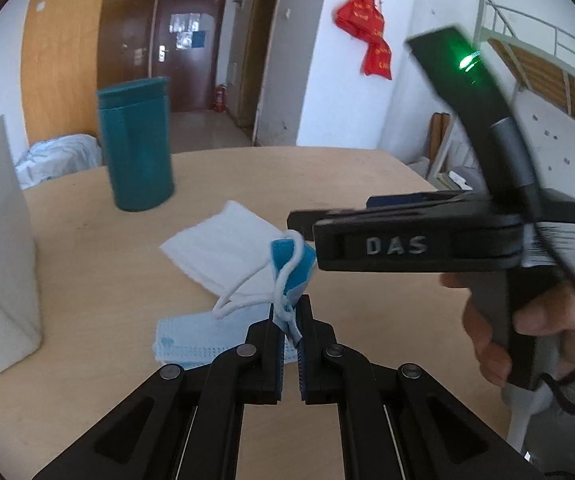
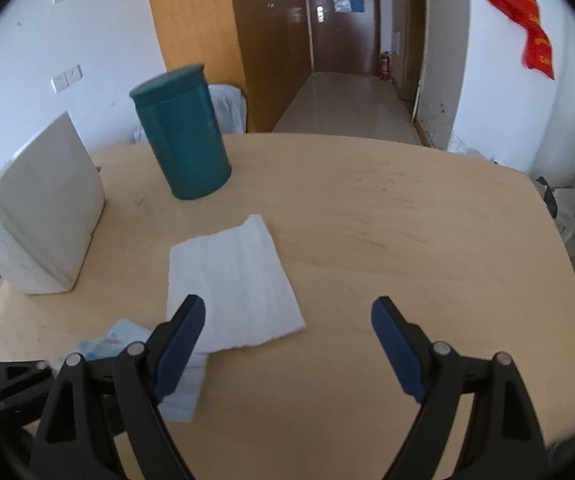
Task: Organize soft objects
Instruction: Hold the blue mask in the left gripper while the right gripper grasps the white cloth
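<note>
**Left gripper pinches a blue mask; right gripper wide and empty**

The left gripper (image 1: 288,322) has its fingers pressed together on the lower edge of a blue face mask (image 1: 290,270), which stands crumpled above the pads, clear of the table, with its white ear loop (image 1: 247,300) drooping to the left. The tip of the right gripper (image 1: 307,236), seen side-on from the left wrist camera and held in a hand (image 1: 527,328), sits just beside the raised mask. In its own view the right gripper (image 2: 289,314) has its fingers spread wide with nothing between them, above the bare wood.

Under the left gripper, near the table's near edge, lies a stack of light blue masks (image 1: 195,340). A white mask (image 2: 233,276) lies flat beyond it, towards the middle of the table (image 2: 407,240). Further back towards the far left corner stands a teal canister (image 2: 183,136), upright and lidded. A grey box (image 2: 43,224) stands along the left edge.
</note>
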`<state>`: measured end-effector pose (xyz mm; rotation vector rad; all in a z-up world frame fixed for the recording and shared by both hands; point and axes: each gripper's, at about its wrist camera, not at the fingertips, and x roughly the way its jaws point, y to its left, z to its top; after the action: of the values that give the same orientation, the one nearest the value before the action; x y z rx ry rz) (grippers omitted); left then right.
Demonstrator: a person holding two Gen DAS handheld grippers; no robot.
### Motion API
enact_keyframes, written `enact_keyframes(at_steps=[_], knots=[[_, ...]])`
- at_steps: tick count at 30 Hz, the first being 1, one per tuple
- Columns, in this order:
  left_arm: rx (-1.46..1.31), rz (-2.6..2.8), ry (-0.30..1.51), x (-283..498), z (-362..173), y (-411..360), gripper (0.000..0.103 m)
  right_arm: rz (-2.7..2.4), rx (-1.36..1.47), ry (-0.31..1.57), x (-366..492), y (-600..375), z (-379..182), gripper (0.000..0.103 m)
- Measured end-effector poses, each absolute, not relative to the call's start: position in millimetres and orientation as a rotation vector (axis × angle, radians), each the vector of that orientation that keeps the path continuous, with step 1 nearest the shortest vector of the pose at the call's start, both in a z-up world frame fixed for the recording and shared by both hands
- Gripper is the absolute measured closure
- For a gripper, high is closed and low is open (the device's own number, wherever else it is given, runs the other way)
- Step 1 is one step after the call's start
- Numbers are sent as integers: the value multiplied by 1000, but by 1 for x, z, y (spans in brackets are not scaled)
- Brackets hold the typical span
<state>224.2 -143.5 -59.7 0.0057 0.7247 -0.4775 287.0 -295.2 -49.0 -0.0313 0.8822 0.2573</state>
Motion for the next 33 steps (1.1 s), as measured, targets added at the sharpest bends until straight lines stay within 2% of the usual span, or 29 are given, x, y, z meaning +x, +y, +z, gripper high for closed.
enact_keyframes(at_steps=[9,16,33], knots=[[-56,-439,686,201,-48,-80,98,274,-69,918,294,-276,-59,15],[-58,-408,646,187,-39,-61,98,257,-200,911,290,-244,-60,15],[-101,-370,594,174,-26,-30,98,229,-285,1005,308,-225,-84,15]])
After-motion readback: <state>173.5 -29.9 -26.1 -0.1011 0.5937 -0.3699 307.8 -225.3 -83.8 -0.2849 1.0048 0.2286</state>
